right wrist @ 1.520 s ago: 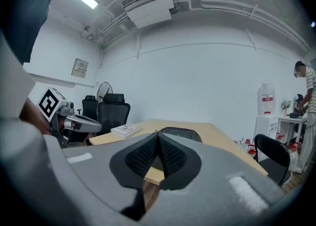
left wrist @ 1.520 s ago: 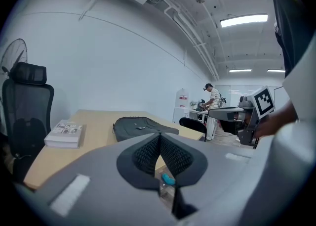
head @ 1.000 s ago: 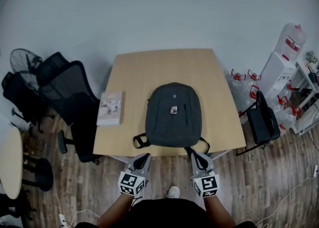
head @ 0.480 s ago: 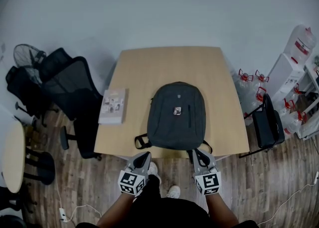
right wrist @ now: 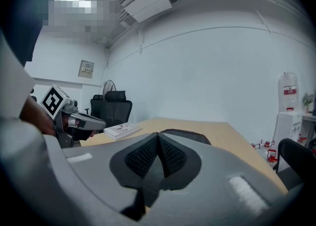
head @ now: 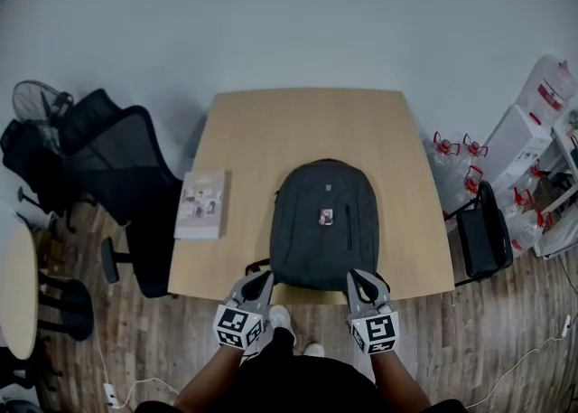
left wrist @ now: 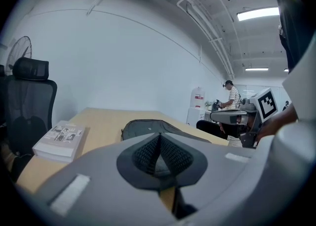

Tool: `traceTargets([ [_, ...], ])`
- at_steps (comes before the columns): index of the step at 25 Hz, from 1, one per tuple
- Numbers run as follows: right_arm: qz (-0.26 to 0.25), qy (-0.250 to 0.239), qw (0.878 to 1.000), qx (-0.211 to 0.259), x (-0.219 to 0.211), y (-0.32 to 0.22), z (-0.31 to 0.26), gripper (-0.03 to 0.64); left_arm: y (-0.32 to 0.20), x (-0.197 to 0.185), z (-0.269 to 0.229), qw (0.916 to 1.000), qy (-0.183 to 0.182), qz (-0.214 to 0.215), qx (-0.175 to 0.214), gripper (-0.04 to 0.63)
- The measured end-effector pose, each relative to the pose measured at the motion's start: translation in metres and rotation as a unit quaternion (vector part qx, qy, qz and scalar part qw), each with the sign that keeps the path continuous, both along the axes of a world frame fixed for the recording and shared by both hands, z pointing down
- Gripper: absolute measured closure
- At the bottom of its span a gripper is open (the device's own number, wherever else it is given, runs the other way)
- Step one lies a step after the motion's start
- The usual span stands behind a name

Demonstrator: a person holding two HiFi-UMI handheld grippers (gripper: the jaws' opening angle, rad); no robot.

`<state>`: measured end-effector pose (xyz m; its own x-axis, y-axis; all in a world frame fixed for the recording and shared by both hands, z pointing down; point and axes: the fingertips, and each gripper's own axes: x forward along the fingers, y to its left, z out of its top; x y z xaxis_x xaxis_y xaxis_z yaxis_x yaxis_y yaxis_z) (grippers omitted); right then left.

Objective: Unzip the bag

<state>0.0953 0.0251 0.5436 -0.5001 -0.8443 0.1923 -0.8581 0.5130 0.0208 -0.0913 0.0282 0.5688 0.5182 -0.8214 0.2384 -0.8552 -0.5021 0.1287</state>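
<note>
So the bag (head: 323,226) is a dark grey backpack lying flat on the wooden counter (head: 262,131), front side up, its bottom end at the near edge and its top pointing at the far wall; a small badge (head: 325,215) sits in the middle of the front panel, with a short zip (head: 349,222) running just to the right of it; a black strap (head: 256,266) loops out at the bottom left corner.

The left hand-held gripper (head: 261,279) hangs right at the counter's near edge, just beside that strap; its jaws are pressed fully together and there's nothing between them. The right hand-held gripper (head: 358,277) mirrors it at the bag's bottom right corner; same deal, jaws closed tight and empty. From overhead I honestly can't tell if either tip is actually touching the bag; in both gripper views the bag sits a bit ahead of the jaws.

Other stuff around: a book (head: 200,204) lies flat near the counter's left edge, well apart from the bag; a black office chair (head: 122,167) is parked off the left side with a fan (head: 36,99) behind it; water bottles (head: 452,145) and a dispenser (head: 533,113) are over on the right.
</note>
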Motion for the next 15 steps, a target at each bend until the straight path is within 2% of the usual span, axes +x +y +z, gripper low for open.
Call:
traceTargets([
  [9, 0.006, 0.008, 1.0, -0.003, -0.025, -0.052, -0.007, 0.614, -0.054, -0.019, 0.004, 0.9997, 0.014, 0.016, -0.015, 0.578],
  [15, 0.02, 0.022, 0.999, -0.012, -0.031, -0.083, -0.008, 0.614, -0.089, -0.016, 0.009, 0.9983, 0.022, 0.047, -0.027, 0.578],
])
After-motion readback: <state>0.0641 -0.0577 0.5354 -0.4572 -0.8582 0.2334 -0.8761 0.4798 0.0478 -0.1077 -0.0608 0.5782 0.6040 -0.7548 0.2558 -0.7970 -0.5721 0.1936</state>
